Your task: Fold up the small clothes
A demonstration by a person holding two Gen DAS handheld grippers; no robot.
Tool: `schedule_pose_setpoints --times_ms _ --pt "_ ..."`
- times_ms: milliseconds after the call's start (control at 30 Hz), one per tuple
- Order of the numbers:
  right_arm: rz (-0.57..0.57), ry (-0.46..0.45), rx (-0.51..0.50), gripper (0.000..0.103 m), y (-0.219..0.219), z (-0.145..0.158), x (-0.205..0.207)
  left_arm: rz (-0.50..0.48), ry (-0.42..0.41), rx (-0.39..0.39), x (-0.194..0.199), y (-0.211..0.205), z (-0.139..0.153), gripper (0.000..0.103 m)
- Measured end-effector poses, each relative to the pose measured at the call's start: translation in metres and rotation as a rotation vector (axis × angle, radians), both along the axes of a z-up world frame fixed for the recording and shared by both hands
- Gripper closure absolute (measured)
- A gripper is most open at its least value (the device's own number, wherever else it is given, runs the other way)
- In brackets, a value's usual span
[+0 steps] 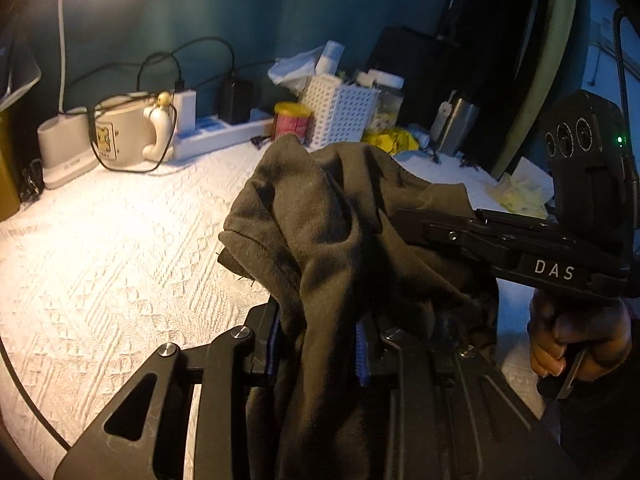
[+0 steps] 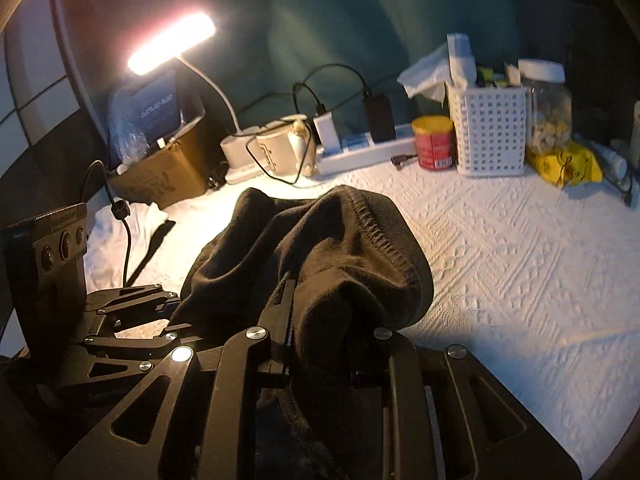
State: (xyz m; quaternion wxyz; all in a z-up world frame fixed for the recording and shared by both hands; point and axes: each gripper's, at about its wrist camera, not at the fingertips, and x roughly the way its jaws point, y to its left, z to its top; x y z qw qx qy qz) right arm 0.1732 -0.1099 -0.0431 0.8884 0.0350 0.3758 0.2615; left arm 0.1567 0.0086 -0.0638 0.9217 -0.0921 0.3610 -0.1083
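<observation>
Lifting looked to be the step in hand: the dark garment (image 1: 340, 232) hung bunched above the white counter (image 1: 120, 240), the left gripper (image 1: 316, 344) and right gripper (image 2: 324, 344) each with fingers pinching its cloth. Next it probably wanted spreading flat; open room lay ahead, clutter such as the white basket (image 2: 490, 132) lined the far edge

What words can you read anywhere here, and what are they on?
"DAS": white letters on the right tool, seen from the left wrist camera.
Red can: label too blurred to read.
Cream mug: picture and print too small to read.
Blue package: faint print, unreadable.
</observation>
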Motion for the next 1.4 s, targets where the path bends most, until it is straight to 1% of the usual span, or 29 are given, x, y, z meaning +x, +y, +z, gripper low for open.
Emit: schedule_pose_setpoints --times_ms 200,433,700,833,933,1067,1400 --pt "0.0 -0.057 0.017 0.083 0.004 0.018 -0.021 -0.001 -0.05 0.015 -0.018 -0.002 0.017 0.076" --pt "0.008 -0.125 0.02 0.083 0.011 0.043 -0.051 -0.001 -0.105 0.012 -0.045 -0.004 0.038 0.076" --pt "0.005 -0.189 0.022 0.084 0.018 0.066 -0.085 -0.002 -0.162 0.017 -0.069 -0.007 0.054 0.077" --pt "0.003 -0.228 0.016 0.084 0.022 0.077 -0.102 -0.004 -0.195 0.017 -0.079 -0.008 0.062 0.077" --pt "-0.009 -0.274 0.0 0.084 0.025 0.086 -0.115 -0.008 -0.228 0.018 -0.088 -0.009 0.07 0.077" --pt "-0.016 -0.324 -0.008 0.085 0.031 0.098 -0.132 -0.01 -0.269 0.006 -0.1 -0.008 0.077 0.077" --pt "0.014 -0.419 -0.017 0.086 0.05 0.13 -0.168 0.003 -0.365 -0.001 -0.136 0.001 0.099 0.077"
